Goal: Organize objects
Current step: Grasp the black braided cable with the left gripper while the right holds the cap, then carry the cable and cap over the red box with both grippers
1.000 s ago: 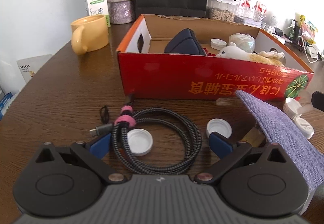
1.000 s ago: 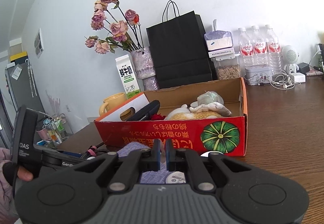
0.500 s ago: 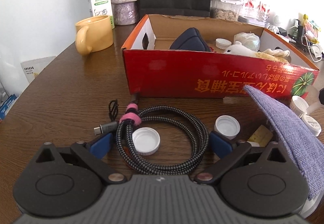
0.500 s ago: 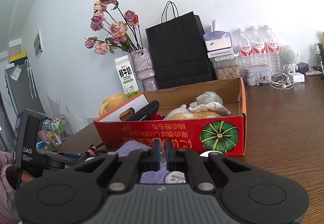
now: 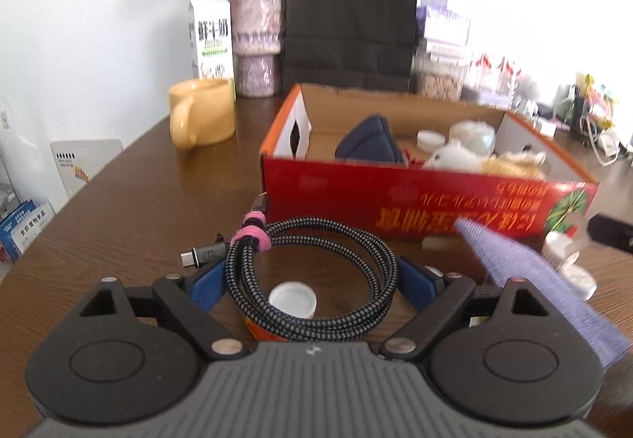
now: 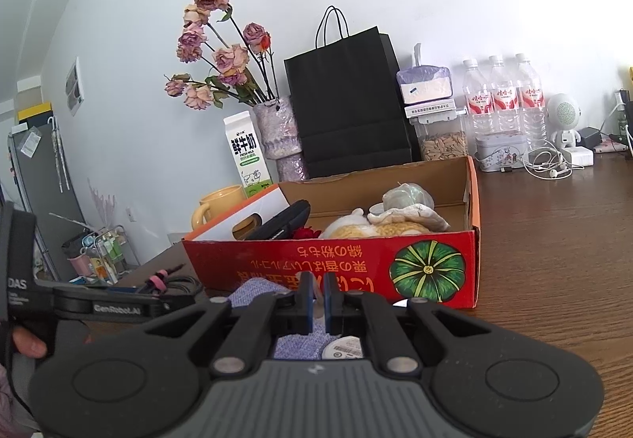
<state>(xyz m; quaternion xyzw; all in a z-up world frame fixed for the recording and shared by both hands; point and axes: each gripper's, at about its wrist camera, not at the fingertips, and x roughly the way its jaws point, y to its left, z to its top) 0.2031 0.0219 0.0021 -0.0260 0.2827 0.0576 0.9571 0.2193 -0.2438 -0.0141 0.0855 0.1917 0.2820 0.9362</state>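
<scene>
A coiled braided cable (image 5: 312,279), bound with a pink strap, lies on the counter (image 5: 130,216) before the red box (image 5: 415,196), ringing a white cap (image 5: 292,299).

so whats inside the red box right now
In the red box: a dark navy pouch, a white and tan plush toy, a pale wrapped bundle, a white cap. The front wall hides the floor and anything lying lower.
</scene>
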